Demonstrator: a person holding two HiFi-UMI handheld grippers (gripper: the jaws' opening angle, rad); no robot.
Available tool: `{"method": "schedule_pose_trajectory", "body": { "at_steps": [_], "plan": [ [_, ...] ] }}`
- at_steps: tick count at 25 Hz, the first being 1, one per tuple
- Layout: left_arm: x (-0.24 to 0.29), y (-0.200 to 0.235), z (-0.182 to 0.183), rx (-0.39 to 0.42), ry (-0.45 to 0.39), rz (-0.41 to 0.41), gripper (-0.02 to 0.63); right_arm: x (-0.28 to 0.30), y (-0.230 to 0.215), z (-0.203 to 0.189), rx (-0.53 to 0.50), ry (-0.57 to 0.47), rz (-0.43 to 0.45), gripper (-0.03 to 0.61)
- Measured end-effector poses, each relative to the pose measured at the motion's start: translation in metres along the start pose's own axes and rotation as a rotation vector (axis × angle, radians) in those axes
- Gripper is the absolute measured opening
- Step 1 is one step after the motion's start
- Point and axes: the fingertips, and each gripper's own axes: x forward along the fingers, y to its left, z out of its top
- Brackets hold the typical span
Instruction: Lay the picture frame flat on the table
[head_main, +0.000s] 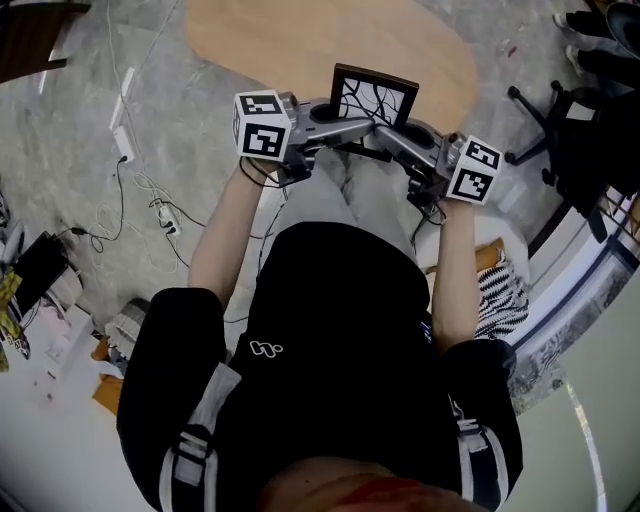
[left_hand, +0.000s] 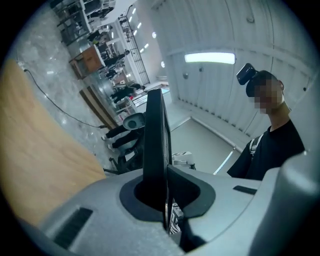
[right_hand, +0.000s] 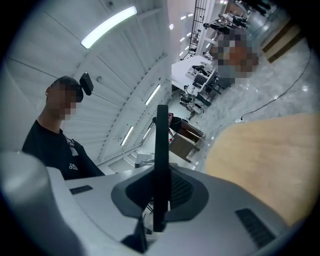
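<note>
The picture frame (head_main: 373, 95) is dark-rimmed with a black branch pattern on white. It stands upright in the air over the near edge of the oval wooden table (head_main: 300, 40). My left gripper (head_main: 340, 125) is shut on its lower left part and my right gripper (head_main: 397, 135) on its lower right part. In the left gripper view the frame (left_hand: 154, 135) shows edge-on, pinched between the jaws of the left gripper (left_hand: 160, 197). In the right gripper view the frame's thin edge (right_hand: 161, 160) rises from the shut right gripper (right_hand: 160, 202).
The wooden tabletop (left_hand: 35, 165) (right_hand: 265, 160) lies just beyond the frame. A black office chair (head_main: 560, 120) stands at the right. A power strip (head_main: 122, 110) and cables lie on the grey floor at the left. A striped cloth (head_main: 500, 295) lies by the person's right side.
</note>
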Motion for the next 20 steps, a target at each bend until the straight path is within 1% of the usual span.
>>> {"method": "schedule_pose_trajectory", "body": {
  "at_steps": [3,7,10,12,15,16,19,20],
  "plan": [
    [0.004,0.029,-0.014,-0.073,-0.008,0.008,0.018,-0.004,-0.03,-0.011,0.058,-0.002,-0.011,0.043],
    [0.018,0.106,-0.026,-0.174,-0.017,0.026,0.018,-0.009,-0.108,-0.018,0.152,0.004,-0.013,0.041],
    [0.023,0.146,-0.046,-0.224,-0.022,0.045,0.018,-0.014,-0.148,-0.036,0.204,-0.006,0.002,0.041],
    [0.023,0.169,-0.057,-0.239,-0.03,0.06,0.018,-0.014,-0.173,-0.046,0.232,-0.018,0.013,0.041],
    [0.023,0.202,-0.071,-0.235,-0.042,0.073,0.021,-0.014,-0.205,-0.058,0.269,-0.052,0.034,0.04],
    [0.022,0.214,-0.075,-0.232,-0.045,0.085,0.03,-0.015,-0.215,-0.062,0.282,-0.066,0.037,0.04],
    [0.012,0.254,-0.086,-0.23,-0.058,0.159,0.103,-0.017,-0.249,-0.07,0.32,-0.105,0.014,0.039],
    [0.007,0.267,-0.089,-0.232,-0.067,0.194,0.106,-0.018,-0.261,-0.072,0.332,-0.117,-0.005,0.038]
  ]
}}
